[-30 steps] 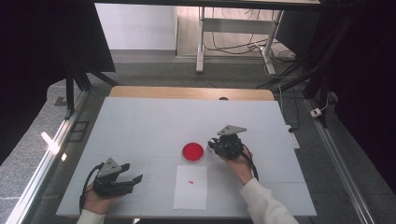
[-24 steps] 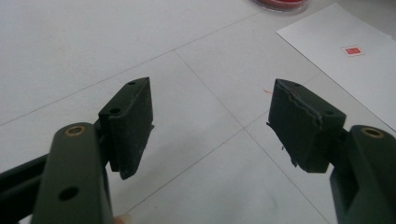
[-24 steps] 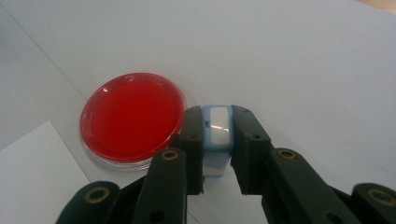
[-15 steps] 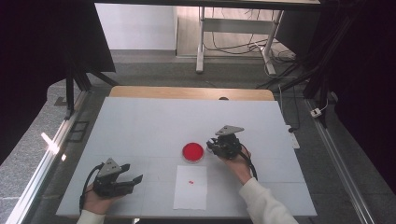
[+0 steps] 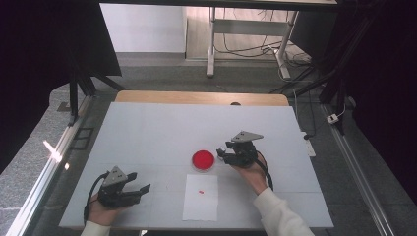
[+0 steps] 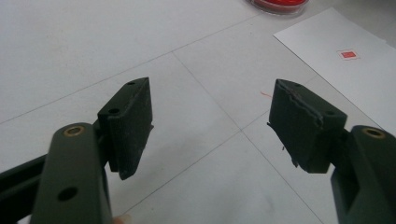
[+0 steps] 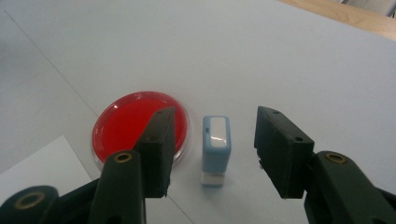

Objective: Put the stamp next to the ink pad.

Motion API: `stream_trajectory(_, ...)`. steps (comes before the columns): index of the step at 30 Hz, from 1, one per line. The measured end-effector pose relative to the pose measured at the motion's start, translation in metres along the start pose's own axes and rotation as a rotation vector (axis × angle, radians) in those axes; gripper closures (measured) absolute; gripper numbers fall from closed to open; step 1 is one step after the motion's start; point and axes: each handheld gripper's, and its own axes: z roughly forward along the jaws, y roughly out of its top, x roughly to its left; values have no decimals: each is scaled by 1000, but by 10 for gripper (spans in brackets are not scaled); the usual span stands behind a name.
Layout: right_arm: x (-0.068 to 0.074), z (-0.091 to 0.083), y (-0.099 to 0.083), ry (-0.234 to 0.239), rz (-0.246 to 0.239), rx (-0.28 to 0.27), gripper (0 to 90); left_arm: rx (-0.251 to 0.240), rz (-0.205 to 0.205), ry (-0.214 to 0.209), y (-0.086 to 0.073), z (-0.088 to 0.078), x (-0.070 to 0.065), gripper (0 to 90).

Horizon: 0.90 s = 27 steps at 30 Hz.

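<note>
A small light-blue stamp (image 7: 216, 149) stands upright on the table, right beside a round red ink pad (image 7: 126, 123) (image 5: 203, 160). My right gripper (image 7: 215, 154) (image 5: 224, 153) straddles the stamp. Its jaws have just been opening, and the pads stand clear of the stamp on both sides. My left gripper (image 6: 210, 126) (image 5: 140, 189) rests open near the table's front left with nothing between its jaws. A white paper sheet (image 5: 201, 196) (image 6: 355, 74) bearing a small red stamped mark (image 5: 201, 191) (image 6: 348, 54) lies in front of the pad.
The white table (image 5: 162, 128) has a wooden strip (image 5: 196, 97) along its far edge. Metal rails run down both sides. Table legs and cables lie on the floor beyond.
The right gripper's jaws have spread apart around the stamp. Neither hand has moved, and the left gripper looks the same.
</note>
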Motion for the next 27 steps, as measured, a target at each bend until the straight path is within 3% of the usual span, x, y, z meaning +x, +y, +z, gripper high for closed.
stream_trajectory(17,-1,-30,-5,7,-26,-72,450,-17,3,5,2,1,2,302)
stream_trajectory(27,-3,-52,-24,25,-38,-92,451,-44,20,14,5,4,3,304)
